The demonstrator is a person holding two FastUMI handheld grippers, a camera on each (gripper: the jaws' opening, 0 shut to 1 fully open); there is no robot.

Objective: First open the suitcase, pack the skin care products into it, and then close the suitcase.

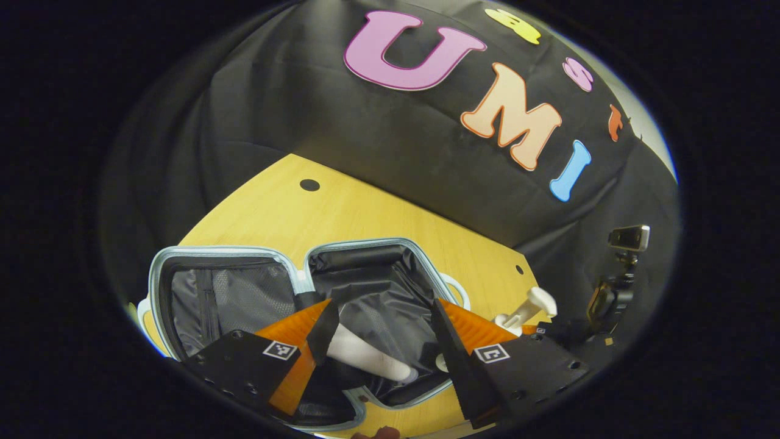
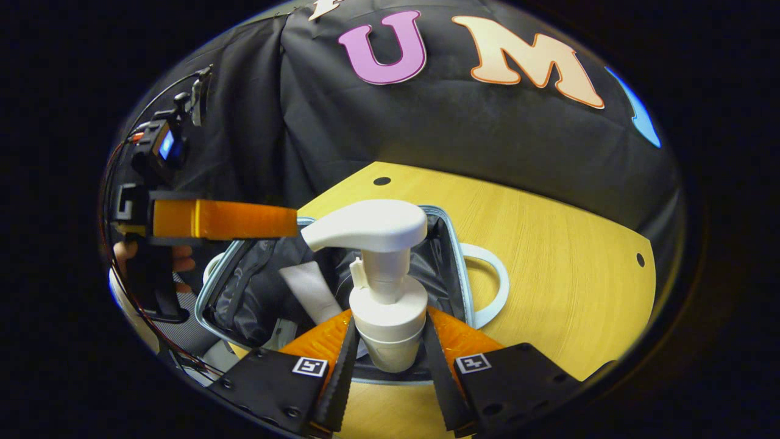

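Two halves of the suitcase [image 1: 244, 286] lie open flat on the yellow wooden table [image 1: 365, 213], dark lining up, its pale handle [image 2: 487, 286] pointing out to the side. A white tube [image 1: 365, 356] rests in the lined half nearest the left gripper [image 1: 381, 341], whose fingers stand spread wide on either side of the tube, apart from it, angled down over the case. In the right gripper view, the right gripper [image 2: 387, 347] pinches a white pump bottle [image 2: 387, 286] by its lower body, both fingers pressed on it, holding it upright above the near rim of the suitcase. The left gripper [image 2: 207, 219] appears there too, reaching in level from the left, a hand [image 2: 177, 256] wrapped round its grip. A small camera on a stand [image 1: 627, 244] sits at the table's edge by the cloth wall.
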